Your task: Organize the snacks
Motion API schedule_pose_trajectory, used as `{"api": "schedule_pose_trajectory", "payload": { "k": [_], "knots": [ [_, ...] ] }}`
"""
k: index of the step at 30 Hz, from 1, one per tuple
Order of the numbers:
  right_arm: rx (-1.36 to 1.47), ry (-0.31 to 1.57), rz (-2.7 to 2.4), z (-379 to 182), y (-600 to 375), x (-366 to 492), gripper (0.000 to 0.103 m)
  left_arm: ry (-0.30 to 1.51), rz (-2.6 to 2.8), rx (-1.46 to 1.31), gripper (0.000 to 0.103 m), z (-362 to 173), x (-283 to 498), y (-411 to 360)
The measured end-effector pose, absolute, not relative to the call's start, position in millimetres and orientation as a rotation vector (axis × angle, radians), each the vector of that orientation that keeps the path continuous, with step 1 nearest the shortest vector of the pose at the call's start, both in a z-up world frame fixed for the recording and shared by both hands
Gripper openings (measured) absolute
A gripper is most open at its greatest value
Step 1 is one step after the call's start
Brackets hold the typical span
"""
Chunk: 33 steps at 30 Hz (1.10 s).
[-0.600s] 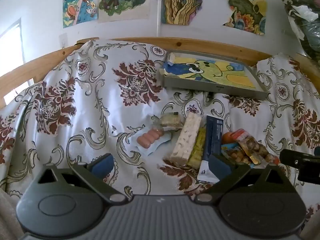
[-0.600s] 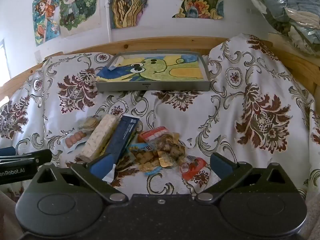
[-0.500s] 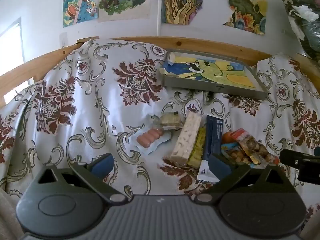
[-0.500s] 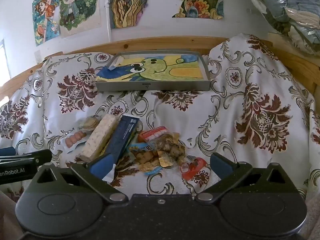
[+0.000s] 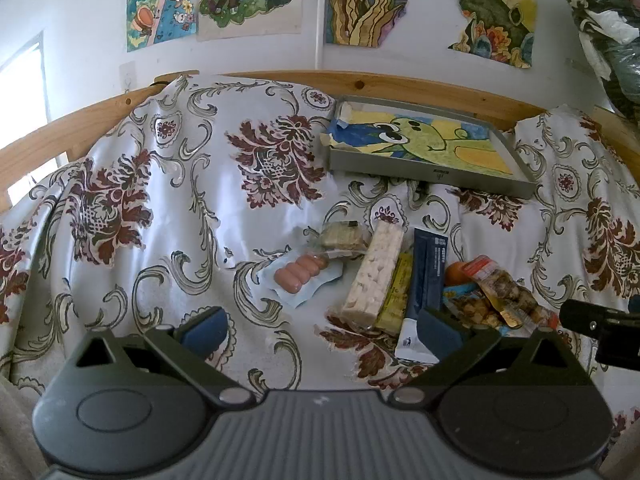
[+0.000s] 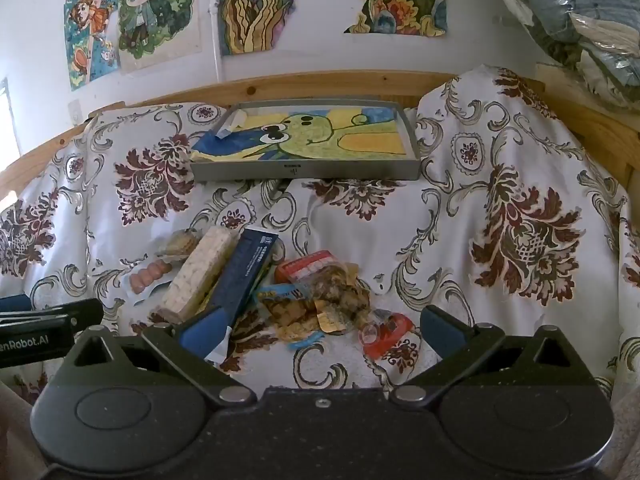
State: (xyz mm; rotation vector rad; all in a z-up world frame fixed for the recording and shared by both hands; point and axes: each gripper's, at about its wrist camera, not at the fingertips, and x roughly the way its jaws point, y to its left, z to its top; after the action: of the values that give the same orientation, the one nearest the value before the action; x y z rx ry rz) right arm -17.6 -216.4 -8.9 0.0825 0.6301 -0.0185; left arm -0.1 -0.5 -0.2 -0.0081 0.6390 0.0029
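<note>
A heap of snacks lies on the floral cloth: a sausage pack [image 5: 301, 276], a pale rice-cracker bar [image 5: 374, 272] [image 6: 200, 272], a dark blue box [image 5: 428, 276] [image 6: 246, 270], a small wafer pack [image 5: 342, 236], a bag of nuts [image 6: 334, 296] and a red round packet [image 6: 384, 330]. A grey tray [image 6: 304, 168] [image 5: 424, 170] lined with a cartoon drawing sits behind them. My left gripper [image 5: 320, 326] is open, just short of the heap. My right gripper [image 6: 320, 326] is open too, low in front of the nuts, with nothing between its fingers.
A wooden rail [image 6: 320, 80] runs along the back below a wall with posters. Bagged bedding [image 6: 580, 20] is piled at the upper right. The cloth rises in folds at the right [image 6: 520, 200] and lies smooth at the left [image 5: 140, 220].
</note>
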Motion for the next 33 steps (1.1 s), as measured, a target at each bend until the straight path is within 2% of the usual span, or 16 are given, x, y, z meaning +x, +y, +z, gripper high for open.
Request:
{"api": "schedule_pose_trajectory", "payload": {
  "k": [33],
  "knots": [
    [0.074, 0.702, -0.021, -15.5, -212.6, -10.9, 0.102, 0.691, 0.011, -0.011, 0.103, -9.6, 4.5, 2.6]
  ]
}}
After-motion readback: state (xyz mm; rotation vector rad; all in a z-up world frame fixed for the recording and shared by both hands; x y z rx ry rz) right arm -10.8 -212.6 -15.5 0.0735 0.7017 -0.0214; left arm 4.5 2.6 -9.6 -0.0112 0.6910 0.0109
